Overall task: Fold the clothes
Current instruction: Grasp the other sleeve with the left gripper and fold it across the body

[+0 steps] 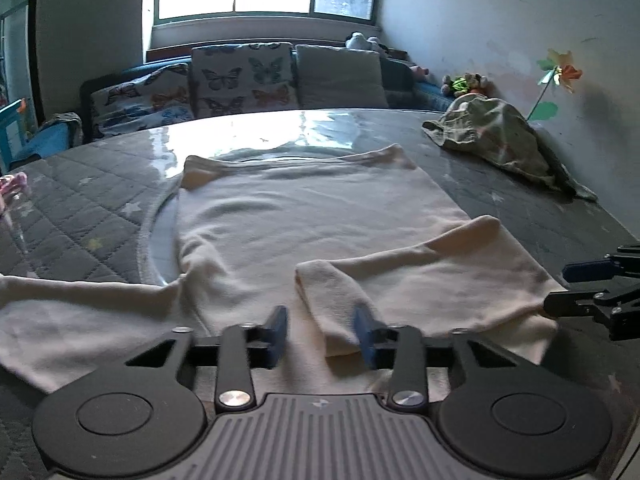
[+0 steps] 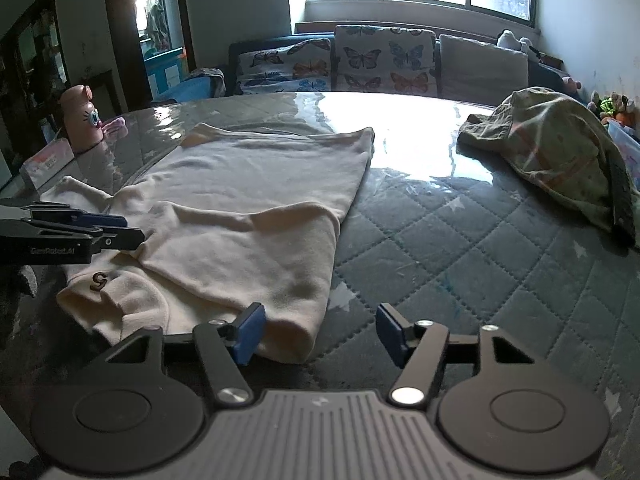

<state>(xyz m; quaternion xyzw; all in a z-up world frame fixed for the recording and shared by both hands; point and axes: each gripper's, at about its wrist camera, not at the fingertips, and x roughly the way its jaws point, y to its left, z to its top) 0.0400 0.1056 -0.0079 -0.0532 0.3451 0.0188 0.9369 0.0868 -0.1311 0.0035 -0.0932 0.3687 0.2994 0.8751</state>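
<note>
A cream long-sleeved shirt (image 1: 304,216) lies flat on the quilted table (image 1: 80,216), one sleeve folded across its near part. That sleeve's cuff (image 1: 332,304) lies between the pads of my left gripper (image 1: 322,334). The jaws stand narrow, with a small gap showing beside the left pad. In the right wrist view the left gripper (image 2: 128,228) rests low on the shirt (image 2: 248,200) near a dark "5" mark (image 2: 99,280). My right gripper (image 2: 322,336) is open at the shirt's near folded edge, and only the left pad (image 2: 250,334) is beside cloth. It also shows in the left wrist view as the right gripper (image 1: 560,286).
A crumpled olive garment (image 2: 560,152) lies at the table's far right. A pink bottle-shaped toy (image 2: 80,116) and a flat box (image 2: 44,160) stand at the left edge. Behind the table is a sofa with butterfly cushions (image 2: 384,60). Quilted cover (image 2: 460,248) lies bare right of the shirt.
</note>
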